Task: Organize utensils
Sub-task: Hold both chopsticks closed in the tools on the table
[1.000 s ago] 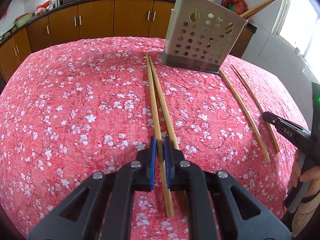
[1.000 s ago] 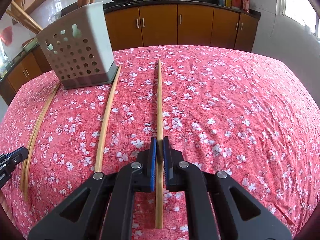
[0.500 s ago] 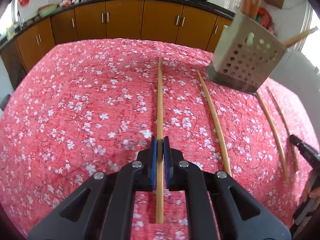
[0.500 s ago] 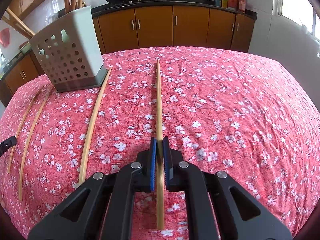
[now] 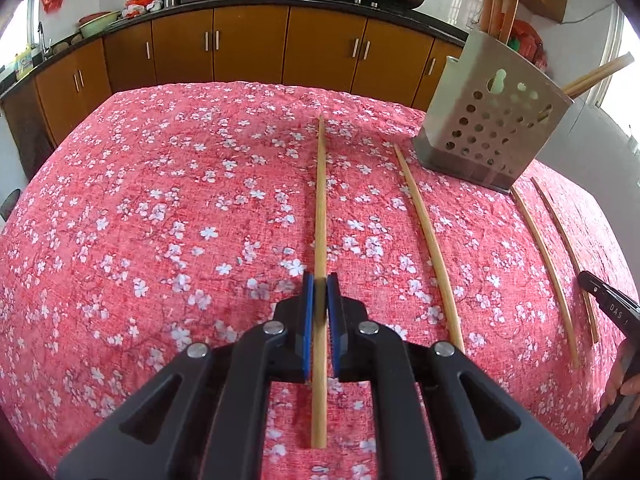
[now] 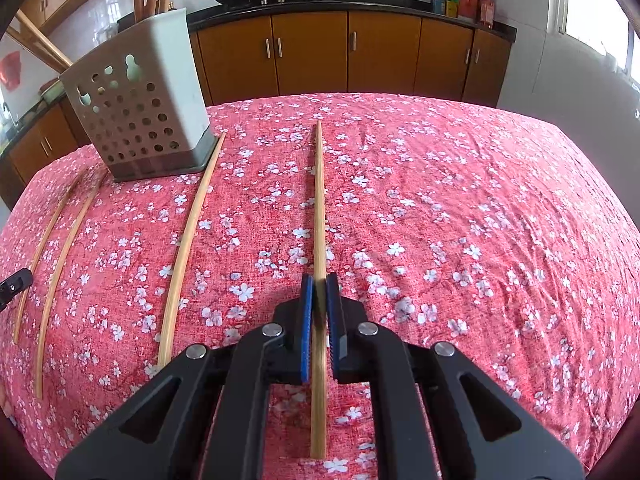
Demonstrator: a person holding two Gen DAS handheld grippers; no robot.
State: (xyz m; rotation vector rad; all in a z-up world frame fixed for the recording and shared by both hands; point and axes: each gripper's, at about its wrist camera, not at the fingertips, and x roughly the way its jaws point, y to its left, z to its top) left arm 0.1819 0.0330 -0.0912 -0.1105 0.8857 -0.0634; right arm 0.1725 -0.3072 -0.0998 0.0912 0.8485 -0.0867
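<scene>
My left gripper (image 5: 320,280) is shut on a bamboo chopstick (image 5: 320,200) that points straight away from me, low over the cloth. A second chopstick (image 5: 428,240) lies apart to its right, ending near the perforated grey utensil holder (image 5: 492,128), which has several sticks standing in it. My right gripper (image 6: 319,280) is shut on another chopstick (image 6: 319,208), also pointing straight ahead. To its left lies a loose chopstick (image 6: 192,240) that reaches the holder (image 6: 140,112). Each gripper's tip shows at the edge of the other's view.
The table wears a red cloth with white blossoms (image 5: 160,220). Behind it run wooden kitchen cabinets (image 6: 312,52) under a dark counter with woks. A hand (image 5: 628,384) shows at the far right of the left wrist view.
The left gripper has drawn its chopstick leftward, away from the one it lay against; the two are now apart. The holder has slid to the right of that view. The right gripper has hardly moved.
</scene>
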